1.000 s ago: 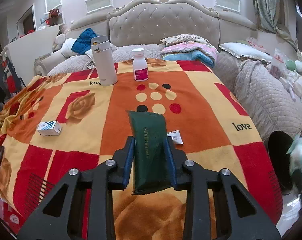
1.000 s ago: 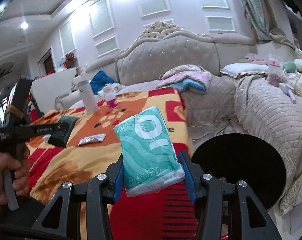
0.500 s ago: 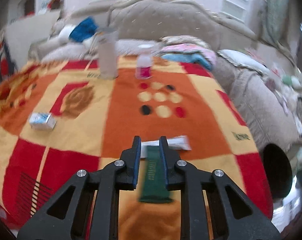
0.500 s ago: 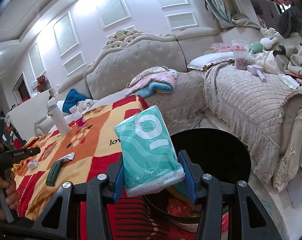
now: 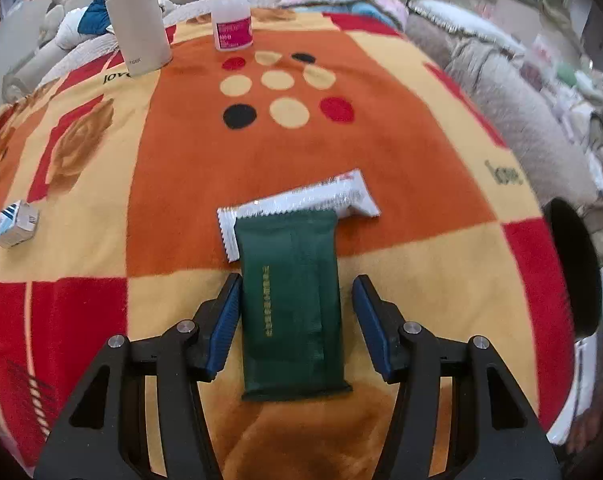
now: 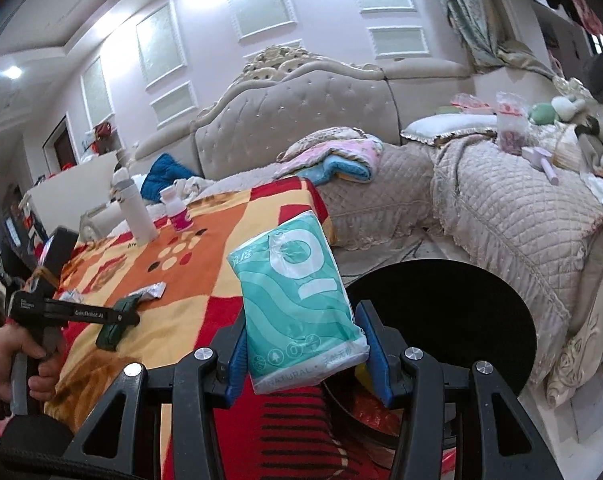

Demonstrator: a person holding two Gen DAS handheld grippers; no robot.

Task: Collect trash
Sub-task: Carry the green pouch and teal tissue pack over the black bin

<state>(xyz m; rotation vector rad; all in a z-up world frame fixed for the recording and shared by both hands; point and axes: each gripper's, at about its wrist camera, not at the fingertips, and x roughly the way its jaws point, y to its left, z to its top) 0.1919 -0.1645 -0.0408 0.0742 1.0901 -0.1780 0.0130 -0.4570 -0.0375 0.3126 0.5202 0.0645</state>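
- Left gripper: jaws have just been opening; dark green packet lies flat on the blanket between the pads, right pad clear of it, so released.
- Packet's far end overlaps a white wrapper.
- Looks light, soft, slick film; pinch across the narrow width mid-length, firmly.
- Right gripper: clamped on a teal tissue pack, squashy, hanging in front of the black bin.
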